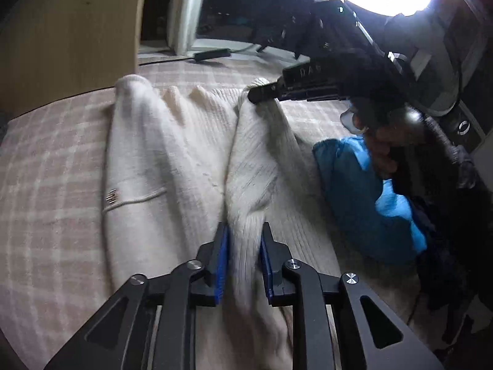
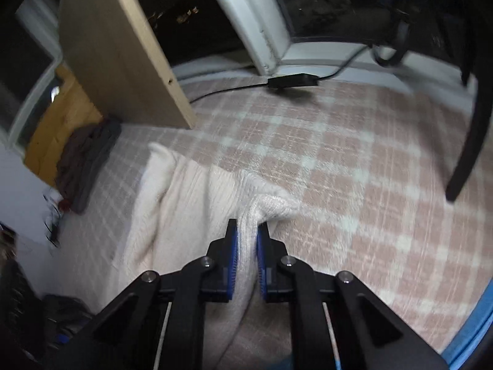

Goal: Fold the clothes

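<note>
A cream knit sweater (image 1: pixel 172 154) lies on a bed with a pink plaid cover (image 1: pixel 46 185). A long raised fold runs along its right side. My left gripper (image 1: pixel 245 231) is shut on the near end of that fold, with cloth filling the gap between the blue pads. At the fold's far end, the left wrist view shows my right gripper (image 1: pixel 254 95) pinching the knit, held by a person's hand (image 1: pixel 382 151). In the right wrist view the right gripper (image 2: pixel 246 228) is shut on a bunched ridge of the sweater (image 2: pixel 191 191), lifted slightly off the cover (image 2: pixel 354 169).
A blue garment (image 1: pixel 354 191) lies to the right of the sweater. A wooden board (image 2: pixel 117 49) stands at the bed's far left, with dark clothes (image 2: pixel 89 160) beside it. A black power adapter (image 2: pixel 292 80) and its cable lie by the window sill. A black stand leg (image 2: pixel 471 129) is at the right.
</note>
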